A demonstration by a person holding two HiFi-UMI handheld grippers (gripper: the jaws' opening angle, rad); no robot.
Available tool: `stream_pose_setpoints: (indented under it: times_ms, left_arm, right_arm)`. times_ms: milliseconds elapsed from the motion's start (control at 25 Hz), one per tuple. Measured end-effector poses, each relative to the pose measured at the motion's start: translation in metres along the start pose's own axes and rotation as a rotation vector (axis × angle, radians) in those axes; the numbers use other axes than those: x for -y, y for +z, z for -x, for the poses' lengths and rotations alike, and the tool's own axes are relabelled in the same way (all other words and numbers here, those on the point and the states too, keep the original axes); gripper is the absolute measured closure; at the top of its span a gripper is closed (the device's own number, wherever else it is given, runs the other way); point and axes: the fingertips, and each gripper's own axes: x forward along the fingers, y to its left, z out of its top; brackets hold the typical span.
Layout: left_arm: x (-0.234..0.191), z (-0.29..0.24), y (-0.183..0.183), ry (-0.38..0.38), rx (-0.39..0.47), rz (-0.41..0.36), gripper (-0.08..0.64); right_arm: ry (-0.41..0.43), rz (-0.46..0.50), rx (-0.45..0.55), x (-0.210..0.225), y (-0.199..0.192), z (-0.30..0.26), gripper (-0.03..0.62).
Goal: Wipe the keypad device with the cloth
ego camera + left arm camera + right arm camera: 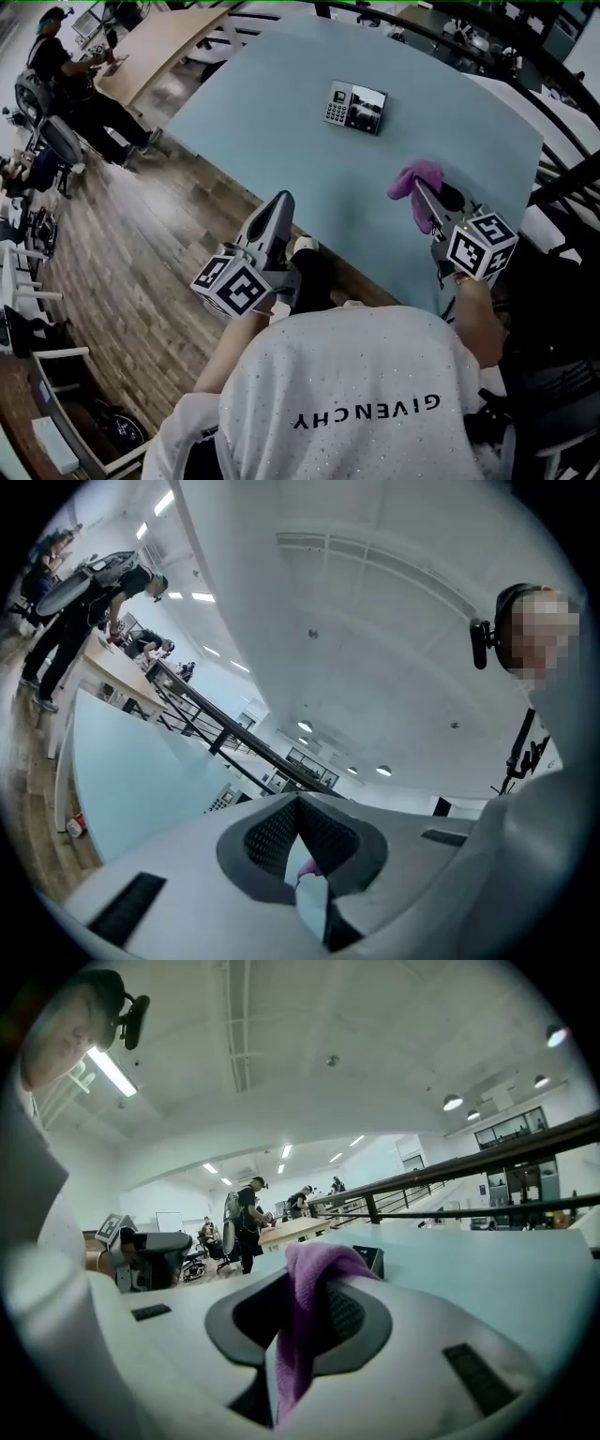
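**Cloth held over the table, keypad device well ahead**

At the far left a wooden floor (131,244) runs beside the pale blue table (272,122). Another person (58,67) stands at a wooden desk (159,42) in the upper left corner.

The left gripper (282,201) hangs over the near left edge of the table, angled up and forward. In the left gripper view its jaws meet at the tips, with nothing caught between the pads. A sliver of table and a bit of pink show through the gap behind them.

The keypad device (356,106) lies flat near the middle of the table, well away from both grippers. Its buttons are on the left and its dark screen on the right. Nothing touches it.

The right gripper (421,191) is over the near right part of the table. Its jaws are clamped on the purple cloth (413,177), which bunches above the tips and hangs down between the pads. It is clear of the table surface as far as the head view shows.

At the bottom is the wearer's white shirt (356,394) with dark lettering.
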Motion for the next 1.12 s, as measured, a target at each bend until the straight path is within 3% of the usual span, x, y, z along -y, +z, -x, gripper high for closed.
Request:
stream_pose_setpoints:
  times_ms: [320, 480, 640, 920, 1120]
  left_arm:
    - [-0.012, -0.063, 0.006, -0.113, -0.051, 0.025, 0.555]
    - [-0.031, -0.101, 0.012, -0.135, -0.106, -0.031, 0.555]
    - [-0.048, -0.143, 0.018, -0.192, -0.178, -0.058, 0.555]
    - [-0.065, -0.201, 0.051, -0.352, -0.269, -0.077, 0.555]
    - [-0.112, -0.232, 0.057, -0.395, -0.341, -0.09, 0.555]
  right_arm:
    - [-0.079, -0.061, 0.021, 0.033, -0.002, -0.003, 0.531]
    - [-0.083, -0.073, 0.056, 0.038, 0.005, -0.022, 0.531]
    - [-0.16, -0.067, 0.06, 0.043, 0.009, -0.042, 0.531]
    - [-0.2, -0.077, 0.084, 0.035, 0.039, -0.097, 0.531]
    - [-0.29, -0.124, 0.028, 0.051, 0.036, -0.152, 0.531]
